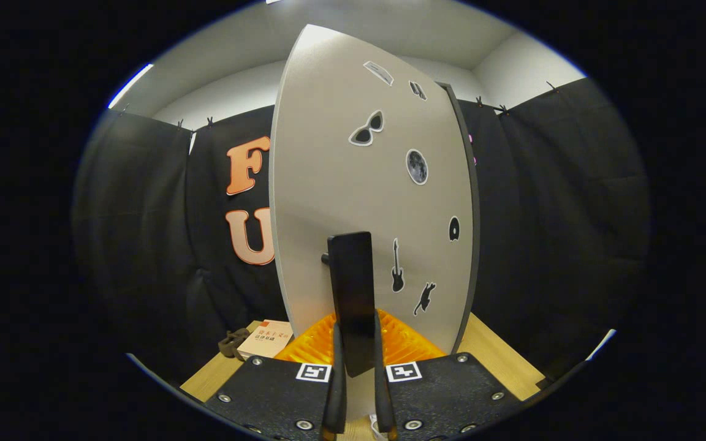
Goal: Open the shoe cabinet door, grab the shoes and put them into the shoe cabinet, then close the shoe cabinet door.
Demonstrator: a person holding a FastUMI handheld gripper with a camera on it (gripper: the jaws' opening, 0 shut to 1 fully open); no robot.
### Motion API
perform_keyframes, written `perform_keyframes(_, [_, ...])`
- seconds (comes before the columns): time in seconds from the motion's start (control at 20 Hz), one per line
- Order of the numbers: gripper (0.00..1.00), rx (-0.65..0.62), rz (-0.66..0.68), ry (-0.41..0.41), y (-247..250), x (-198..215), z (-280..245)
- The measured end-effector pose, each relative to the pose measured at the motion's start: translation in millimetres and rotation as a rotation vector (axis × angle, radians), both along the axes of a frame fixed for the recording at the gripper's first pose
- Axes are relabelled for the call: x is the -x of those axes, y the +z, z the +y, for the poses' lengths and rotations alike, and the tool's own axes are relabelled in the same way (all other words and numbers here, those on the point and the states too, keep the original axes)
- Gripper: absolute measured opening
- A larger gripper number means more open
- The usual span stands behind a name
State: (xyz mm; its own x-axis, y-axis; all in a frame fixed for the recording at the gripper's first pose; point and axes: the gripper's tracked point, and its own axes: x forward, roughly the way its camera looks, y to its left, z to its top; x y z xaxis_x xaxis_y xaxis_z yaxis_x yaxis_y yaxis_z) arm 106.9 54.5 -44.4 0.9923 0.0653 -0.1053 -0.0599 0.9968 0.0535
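With the hand-held gripper (358,367) clamped on the dark handle (352,294) of the shoe cabinet door (365,202) just ahead, this looks like a door step, leaving stowing or closing uncertain.

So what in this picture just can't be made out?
- Inside of the cabinet: the pale grey sticker-covered cabinet door blocks it in the gripper view.
- The shoes: a small dark brown lump on the light wooden table beside a cream book is too small to identify.
- The gripper is closed on the flat black door handle; how the handle joins the door is hidden behind it.
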Motion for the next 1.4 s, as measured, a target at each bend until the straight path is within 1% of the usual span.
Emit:
perform_keyframes(0.1, [0.19, -0.007, -0.001, -0.003, 1, 4, -7])
perform_keyframes(0.35, [0.18, -0.015, -0.001, -0.046, 1, 17, -32])
perform_keyframes(0.55, [0.18, 0.007, 0.002, -0.084, 0, 21, -45])
perform_keyframes(0.75, [0.17, 0.007, -0.001, -0.115, -2, 36, -72])
perform_keyframes(0.95, [0.17, -0.006, -0.005, -0.164, -3, 40, -92])
perform_keyframes(1.0, [0.17, -0.006, -0.006, -0.167, -5, 38, -97])
perform_keyframes(1.05, [0.13, -0.010, -0.014, -0.180, -3, 42, -104])
perform_keyframes(1.1, [0.12, -0.014, -0.010, -0.190, -4, 42, -111])
perform_keyframes(1.4, [0.12, -0.015, -0.011, -0.265, -9, 47, -153])
